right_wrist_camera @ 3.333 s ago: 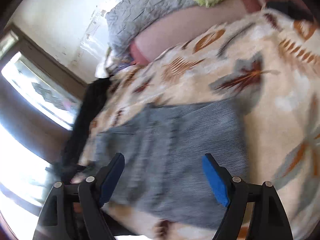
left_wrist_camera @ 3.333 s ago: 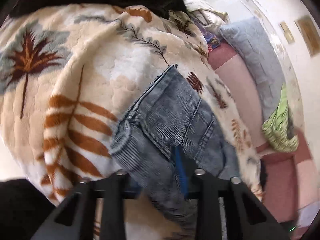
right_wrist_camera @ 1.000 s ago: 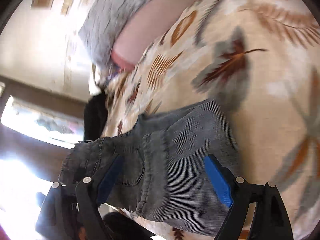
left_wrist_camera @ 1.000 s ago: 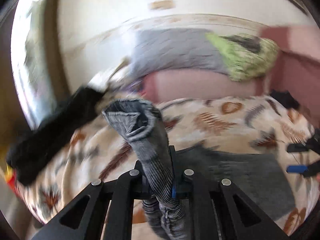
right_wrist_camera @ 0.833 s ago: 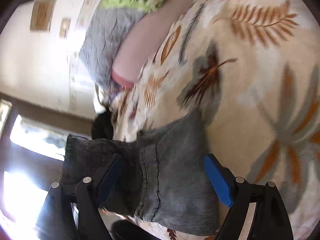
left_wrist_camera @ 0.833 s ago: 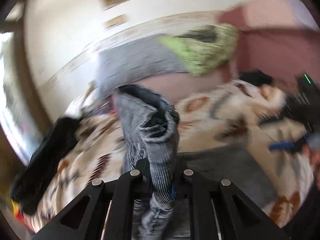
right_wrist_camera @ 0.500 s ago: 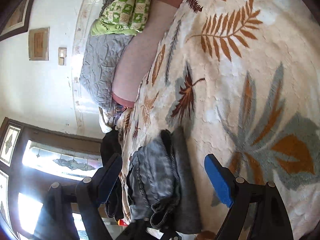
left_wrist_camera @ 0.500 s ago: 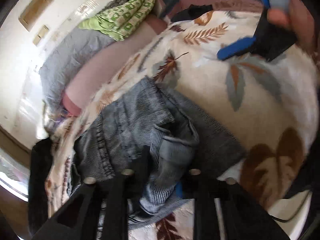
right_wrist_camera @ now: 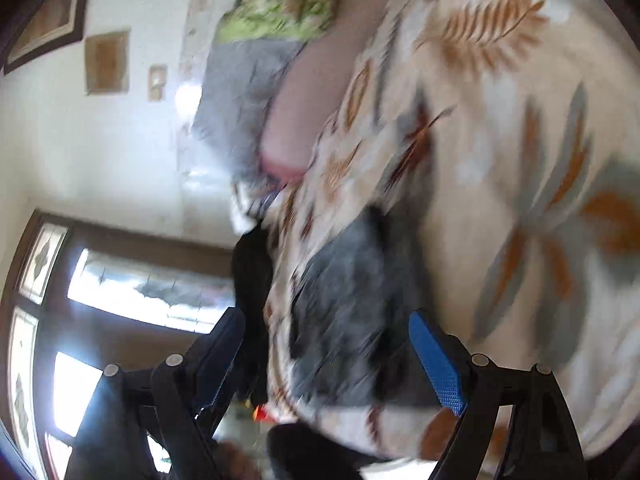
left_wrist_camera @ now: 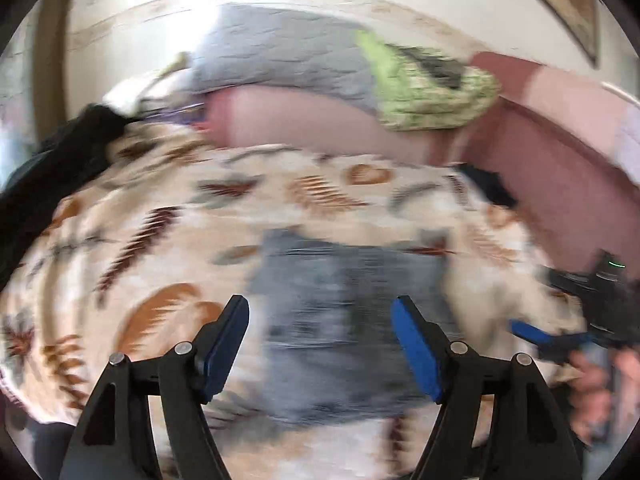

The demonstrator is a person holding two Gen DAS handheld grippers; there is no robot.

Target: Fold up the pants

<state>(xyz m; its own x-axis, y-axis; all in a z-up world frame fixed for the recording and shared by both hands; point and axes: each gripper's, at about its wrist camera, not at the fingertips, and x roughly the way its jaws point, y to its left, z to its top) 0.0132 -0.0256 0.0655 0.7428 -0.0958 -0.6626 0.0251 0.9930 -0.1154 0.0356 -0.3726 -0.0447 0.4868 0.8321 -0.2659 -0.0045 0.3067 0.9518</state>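
The left gripper (left_wrist_camera: 320, 344) has its blue-padded fingers (left_wrist_camera: 224, 348) spread wide, having just been opening, and nothing sits between them; they hang over the near edge of the pants (left_wrist_camera: 348, 320). The right gripper (right_wrist_camera: 326, 360) also stands wide with its fingers (right_wrist_camera: 436, 372) clear of the cloth, and in the left wrist view it shows at the far right in a hand (left_wrist_camera: 596, 380). The grey denim pants lie in a compact folded heap on the leaf-patterned blanket (left_wrist_camera: 160, 248) covering the bed. Beyond the blanket lie a grey pillow (left_wrist_camera: 280, 52) and a green patterned cloth (left_wrist_camera: 432, 92); a black garment (left_wrist_camera: 52, 168) lies on the left.
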